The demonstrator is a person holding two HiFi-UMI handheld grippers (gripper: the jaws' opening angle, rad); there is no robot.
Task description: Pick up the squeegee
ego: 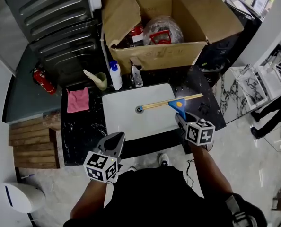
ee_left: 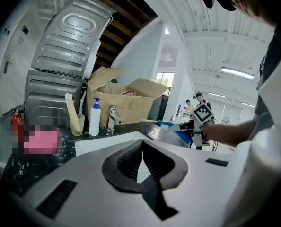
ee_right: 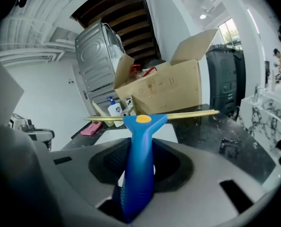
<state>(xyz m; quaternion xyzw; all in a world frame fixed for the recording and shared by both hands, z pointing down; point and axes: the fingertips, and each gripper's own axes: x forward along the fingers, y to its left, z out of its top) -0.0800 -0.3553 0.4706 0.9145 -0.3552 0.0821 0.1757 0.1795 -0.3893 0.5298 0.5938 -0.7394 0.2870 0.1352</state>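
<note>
The squeegee (ego: 178, 104) has a blue handle and a long yellow blade; it hangs over the right side of the white sink (ego: 124, 122). My right gripper (ego: 181, 119) is shut on the handle. In the right gripper view the blue handle (ee_right: 139, 169) stands up between the jaws, with the blade crossways at the top. My left gripper (ego: 116, 139) hovers at the sink's near left edge with its jaws together and nothing in them. The left gripper view shows its own pads (ee_left: 131, 161) meeting, and the squeegee (ee_left: 179, 129) far off to the right.
An open cardboard box (ego: 159, 56) full of items stands behind the sink. In front of it are a faucet (ego: 136, 74), a white soap bottle (ego: 115, 75) and a cup with a brush (ego: 100, 81). A pink cloth (ego: 78, 100) lies on the dark counter at left.
</note>
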